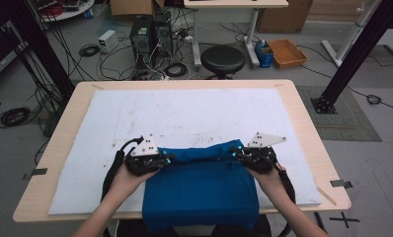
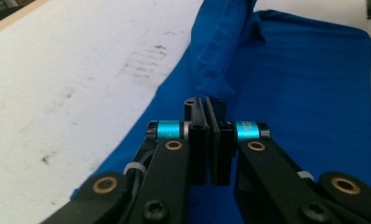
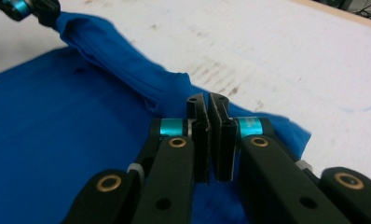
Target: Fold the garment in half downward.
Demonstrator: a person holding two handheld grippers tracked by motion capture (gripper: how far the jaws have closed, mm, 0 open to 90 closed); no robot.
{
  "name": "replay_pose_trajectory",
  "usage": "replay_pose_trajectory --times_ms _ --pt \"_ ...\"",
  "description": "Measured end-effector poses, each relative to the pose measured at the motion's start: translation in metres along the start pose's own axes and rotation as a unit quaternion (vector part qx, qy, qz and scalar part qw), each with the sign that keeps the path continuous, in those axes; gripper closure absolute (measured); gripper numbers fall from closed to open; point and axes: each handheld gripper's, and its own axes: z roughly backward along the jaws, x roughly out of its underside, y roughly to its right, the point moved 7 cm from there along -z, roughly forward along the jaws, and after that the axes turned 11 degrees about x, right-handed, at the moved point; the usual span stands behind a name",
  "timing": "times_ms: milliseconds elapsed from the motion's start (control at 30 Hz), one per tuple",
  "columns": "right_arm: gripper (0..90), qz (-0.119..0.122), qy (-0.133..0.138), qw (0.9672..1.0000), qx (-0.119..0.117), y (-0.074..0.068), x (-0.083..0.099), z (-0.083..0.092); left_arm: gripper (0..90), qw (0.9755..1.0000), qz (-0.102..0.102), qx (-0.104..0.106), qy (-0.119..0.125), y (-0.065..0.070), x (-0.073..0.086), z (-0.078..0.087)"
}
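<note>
High view showed the left gripper [image 1: 166, 159] at about 8 o'clock on the white mat [image 1: 184, 113], its jaws pressed together on the far left corner of the blue cloth [image 1: 202, 190]; the cloth lay at 6 o'clock on the mat, its near edge hanging over the table [image 1: 303, 108] rim and cut off at the bottom of the frame; a bunched fold ran along its far edge between the two grippers; the right gripper [image 1: 235, 152], at about 4 o'clock, was likewise clamped shut on the far right corner. Left gripper view showed the pads nearly meeting with blue fabric [image 2: 309, 93] rising just beyond them; how much cloth sat between the pads was hard to make out; the right gripper view showed the same for its own closed jaws.
</note>
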Motion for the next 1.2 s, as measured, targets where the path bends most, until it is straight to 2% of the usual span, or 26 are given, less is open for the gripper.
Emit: replay_pose_trajectory --times_ms 67,133,200,267,400,700,833,933,1000,1100,1167,1200 --pt "88.4 0.005 -0.003 1.0 0.0 -0.007 0.006 0.007 87.8 0.9999 -0.004 0.011 -0.001 0.008 0.006 -0.001" --pt "88.3 0.007 -0.004 1.0 -0.001 -0.014 0.012 0.013 87.7 0.9997 -0.008 0.02 -0.011 0.015 0.013 -0.002" --pt "88.3 0.019 -0.007 0.9998 -0.003 -0.02 0.018 0.016 87.7 0.9995 -0.004 0.027 -0.017 0.021 0.019 -0.005" --pt "88.3 0.024 -0.011 0.9997 -0.003 -0.025 0.025 0.019 87.7 0.9989 -0.011 0.032 -0.031 0.027 0.026 -0.006" --pt "88.3 0.033 -0.027 0.999 -0.009 -0.034 0.038 0.022 87.7 0.9982 -0.017 0.043 -0.039 0.037 0.033 -0.007" --pt "87.2 0.051 -0.059 0.9969 -0.011 -0.051 0.059 0.032 87.2 0.9961 -0.031 0.051 -0.065 0.049 0.045 -0.013" --pt "83.0 0.058 -0.066 0.9961 -0.012 -0.055 0.065 0.038 81.3 0.9954 -0.032 0.06 -0.067 0.055 0.049 -0.014" --pt "79.5 0.056 -0.054 0.9969 -0.004 -0.05 0.061 0.044 71.9 0.9966 -0.028 0.055 -0.055 0.055 0.045 -0.011" --pt "76.2 0.039 -0.042 0.9983 0.01 -0.04 0.055 0.046 67.2 0.998 -0.021 0.047 -0.037 0.05 0.04 -0.007" --pt "71.1 0.001 -0.019 0.9991 0.037 -0.015 0.041 0.042 59.4 0.9999 0.004 0.009 -0.008 0.035 0.031 -0.003" --pt "68.5 -0.023 -0.01 0.9983 0.052 0.002 0.033 0.035 55.7 0.9996 0.018 -0.022 0.005 0.019 0.027 -0.001" --pt "65.5 -0.043 -0.012 0.9974 0.055 0.009 0.03 0.03 55.2 0.9989 0.027 -0.036 0.01 0.011 0.025 0.001"
